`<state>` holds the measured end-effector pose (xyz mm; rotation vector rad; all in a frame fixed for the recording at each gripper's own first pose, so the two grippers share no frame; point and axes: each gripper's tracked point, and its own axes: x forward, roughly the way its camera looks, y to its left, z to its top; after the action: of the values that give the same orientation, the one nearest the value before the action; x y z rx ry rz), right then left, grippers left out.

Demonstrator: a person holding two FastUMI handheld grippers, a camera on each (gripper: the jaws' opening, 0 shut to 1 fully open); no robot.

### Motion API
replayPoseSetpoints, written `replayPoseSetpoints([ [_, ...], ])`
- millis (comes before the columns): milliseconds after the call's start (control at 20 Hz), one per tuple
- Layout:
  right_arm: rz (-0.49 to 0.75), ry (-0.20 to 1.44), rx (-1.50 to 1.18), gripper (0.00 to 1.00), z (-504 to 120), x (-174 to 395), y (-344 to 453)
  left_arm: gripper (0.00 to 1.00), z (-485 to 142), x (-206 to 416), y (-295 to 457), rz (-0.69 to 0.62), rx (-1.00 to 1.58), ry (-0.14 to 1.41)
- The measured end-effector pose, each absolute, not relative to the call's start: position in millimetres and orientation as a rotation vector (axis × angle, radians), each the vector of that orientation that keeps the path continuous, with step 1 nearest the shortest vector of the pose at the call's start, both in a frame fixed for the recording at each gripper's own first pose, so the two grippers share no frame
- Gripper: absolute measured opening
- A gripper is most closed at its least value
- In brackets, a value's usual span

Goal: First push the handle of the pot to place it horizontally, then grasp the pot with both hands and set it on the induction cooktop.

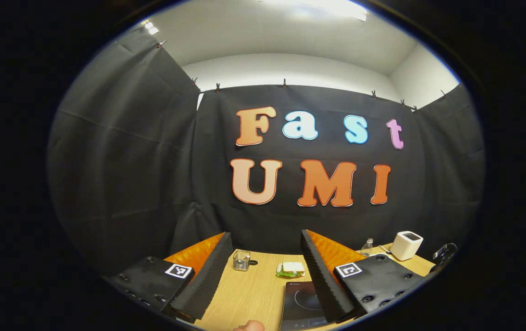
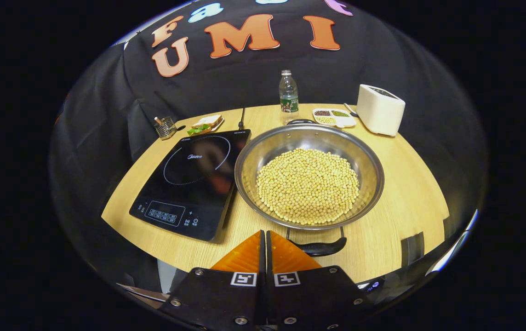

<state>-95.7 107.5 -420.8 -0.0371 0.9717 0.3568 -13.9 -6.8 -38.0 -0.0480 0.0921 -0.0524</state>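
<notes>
The pot, loaded with beans, sits on the table just right of the induction cooktop, near handle facing the camera. The right gripper hovers beside that handle with fingers pressed together on nothing, which I'd say suits nudging it level, slow so no beans spill. The left gripper hangs high, spread wide and empty.

Along the far edge of the wooden worktop stand a wire holder, a sandwich, a clear water bottle, a compartment dish of grains and a white appliance.
</notes>
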Motion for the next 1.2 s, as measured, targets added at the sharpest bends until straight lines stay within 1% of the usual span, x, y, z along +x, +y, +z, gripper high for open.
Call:
replayPoseSetpoints([
  [450, 0.352, 1.033, -0.005, 0.0, -450.5, -102.0, 116.3, 0.99, -53.4, -10.6, -12.2, -0.072, -0.037, 0.126],
  [650, 0.327, 1.053, 0.004, 0.0, -462.2, -99.1, 111.2, 0.96, -58.8, -7.0, -11.5, -0.075, -0.035, 0.147],
  [700, 0.316, 1.058, 0.01, 0.0, -464.0, -98.4, 108.5, 0.99, -59.4, -5.8, -11.4, -0.071, -0.033, 0.147],
  [850, 0.308, 1.065, 0.077, 0.0, -461.9, -95.3, 115.0, 0.98, -55.2, -7.0, -12.8, -0.063, -0.026, 0.126],
  [1000, 0.31, 1.066, 0.085, 0.0, -460.1, -89.6, 119.8, 0.96, -55.1, -9.3, -15.5, -0.079, -0.031, 0.125],
  [1100, 0.3, 1.073, 0.094, 0.0, -461.4, -86.6, 118.6, 0.96, -57.9, -5.8, -14.2, -0.081, -0.025, 0.133],
  [1150, 0.298, 1.077, 0.106, 0.0, -462.2, -86.6, 116.7, 0.99, -59.5, -4.2, -15.2, -0.078, -0.022, 0.134],
  [1200, 0.3, 1.089, 0.128, 0.0, -463.9, -86.3, 117.3, 0.98, -60.1, -3.0, -15.1, -0.074, -0.019, 0.135],
])
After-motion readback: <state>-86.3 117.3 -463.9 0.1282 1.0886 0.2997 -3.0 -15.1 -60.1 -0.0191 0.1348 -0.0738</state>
